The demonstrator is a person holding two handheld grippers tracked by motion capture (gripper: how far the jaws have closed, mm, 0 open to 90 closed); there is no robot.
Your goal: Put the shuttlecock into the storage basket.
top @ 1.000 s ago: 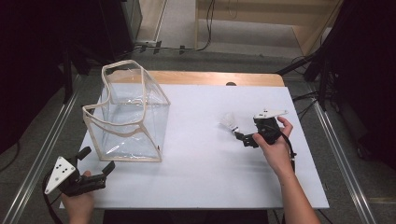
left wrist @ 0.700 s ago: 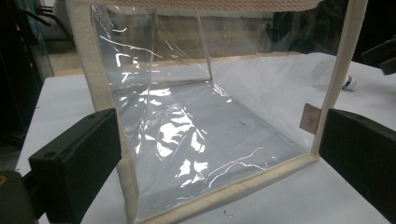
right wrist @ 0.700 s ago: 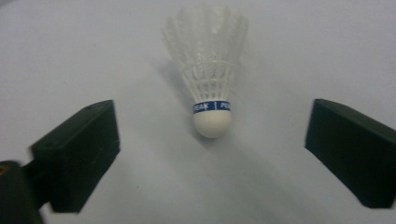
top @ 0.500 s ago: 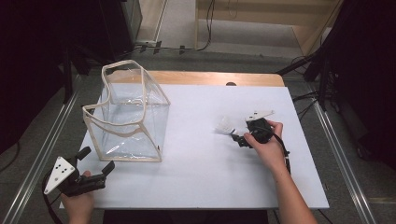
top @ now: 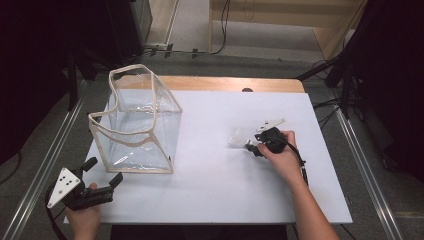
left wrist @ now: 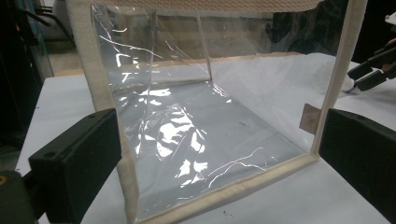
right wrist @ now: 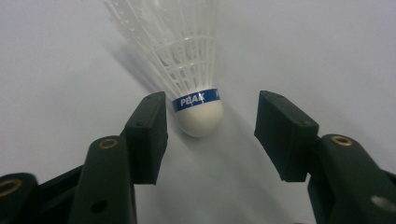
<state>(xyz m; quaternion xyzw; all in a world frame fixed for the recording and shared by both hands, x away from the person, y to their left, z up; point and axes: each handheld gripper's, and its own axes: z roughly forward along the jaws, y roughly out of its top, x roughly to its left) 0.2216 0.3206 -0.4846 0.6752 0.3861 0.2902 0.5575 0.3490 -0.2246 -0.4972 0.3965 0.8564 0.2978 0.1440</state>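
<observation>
A white plastic shuttlecock (top: 239,136) lies on its side on the white table right of centre. Its cork with a blue band (right wrist: 198,112) sits between the jaws of my right gripper (top: 251,148), (right wrist: 211,122). Those jaws have just been closing. The left pad is almost at the cork and a gap remains at the right pad, so the gripper is open. A clear bag with cream trim (top: 137,125), (left wrist: 201,116) stands upright at the left. My left gripper (top: 104,170), (left wrist: 219,140) is open at the front left corner and faces the bag's near side.
The white table top (top: 215,190) has bare room between the bag and the shuttlecock and along the front. A wooden strip (top: 225,84) runs along the far edge. Metal rails (top: 367,175) flank the table. The right gripper (left wrist: 373,70) also appears far off in the left gripper view.
My right hand has moved left and down to the shuttlecock, and its jaws have narrowed around the cork. The left hand and the bag have stayed put.
</observation>
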